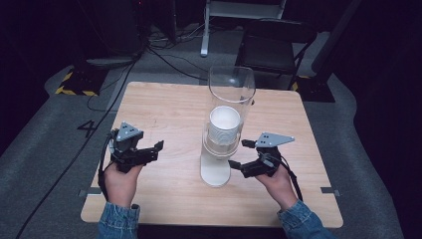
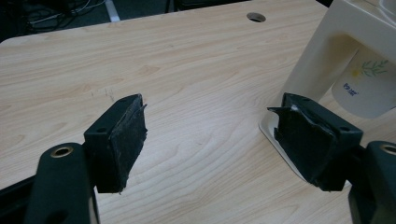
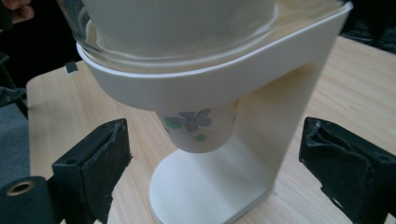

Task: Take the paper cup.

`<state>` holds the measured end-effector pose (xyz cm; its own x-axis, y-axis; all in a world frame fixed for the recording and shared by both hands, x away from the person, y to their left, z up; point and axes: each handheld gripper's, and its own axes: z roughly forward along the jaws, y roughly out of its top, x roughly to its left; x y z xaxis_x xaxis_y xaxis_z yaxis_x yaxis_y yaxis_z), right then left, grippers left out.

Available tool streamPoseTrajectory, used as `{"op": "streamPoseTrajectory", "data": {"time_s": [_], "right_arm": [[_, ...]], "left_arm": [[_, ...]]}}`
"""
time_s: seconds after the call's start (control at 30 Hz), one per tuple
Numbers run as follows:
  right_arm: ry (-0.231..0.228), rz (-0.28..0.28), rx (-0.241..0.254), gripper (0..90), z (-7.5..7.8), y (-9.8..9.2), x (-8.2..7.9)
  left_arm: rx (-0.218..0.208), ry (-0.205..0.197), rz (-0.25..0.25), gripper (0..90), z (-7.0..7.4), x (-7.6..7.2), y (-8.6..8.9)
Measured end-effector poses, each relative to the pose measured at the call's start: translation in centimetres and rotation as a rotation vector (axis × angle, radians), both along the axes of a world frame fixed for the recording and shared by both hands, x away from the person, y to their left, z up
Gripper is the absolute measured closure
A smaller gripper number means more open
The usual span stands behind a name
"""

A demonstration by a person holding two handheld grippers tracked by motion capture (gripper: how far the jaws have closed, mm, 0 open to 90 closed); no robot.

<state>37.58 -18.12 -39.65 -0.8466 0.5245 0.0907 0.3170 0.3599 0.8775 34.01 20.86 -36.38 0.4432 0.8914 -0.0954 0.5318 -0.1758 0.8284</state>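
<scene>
Wood table takes up most of the high view, grey floor around it, cables and a black chair behind. Near table centre stands a cup dispenser: cream stand w/ round base, clear tube on top holding a stack of white cups.

Left gripper sits to the left of the dispenser, well apart from it, held in the left hand; jaws spread, nothing btwn them. Right gripper is just beside the stand on its right, held in the right hand; jaws spread too, nothing clamped, the stand ahead of them rather than btwn.

Right gripper view adds what the high view can't give: the bottom cup pokes out under the cream collar, printed w/ purple flower and green leaves. Left gripper view catches the same cup from the other side, w/ a yellow flower, a green sprig and small blue lettering too small to read, plus a round hole near the far table edge.

Tube top is cut off in both gripper views. Cup count in the stack can't be made out.
</scene>
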Motion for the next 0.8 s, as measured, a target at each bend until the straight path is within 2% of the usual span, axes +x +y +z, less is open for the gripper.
{"op": "streamPoseTrajectory", "data": {"time_s": [0.2, 0.33, 0.4, 0.53, 0.8], "right_arm": [[0.002, 0.012, 0.003, 9.9, -0.9, 1.0, 0.4], [0.006, 0.01, 0.012, 14.7, -1.5, 1.7, 0.7], [-0.001, 0.004, 0.018, 15.0, -1.7, 2.0, 0.8], [-0.014, 0.031, 0.032, 15.3, -2.0, 2.7, 0.9], [-0.036, 0.02, 0.062, 17.1, -2.7, 3.7, 1.4]], "left_arm": [[0.006, 0.001, 0.002, 24.4, -0.2, 0.1, -0.1], [0.008, 0.003, 0.0, 24.4, -0.2, 0.1, -0.1], [0.007, 0.005, 0.002, 24.5, -0.3, 0.1, -0.2], [0.012, 0.005, -0.003, 24.6, -0.3, 0.1, -0.2], [0.01, 0.006, -0.005, 25.0, -0.4, 0.1, -0.2]]}}
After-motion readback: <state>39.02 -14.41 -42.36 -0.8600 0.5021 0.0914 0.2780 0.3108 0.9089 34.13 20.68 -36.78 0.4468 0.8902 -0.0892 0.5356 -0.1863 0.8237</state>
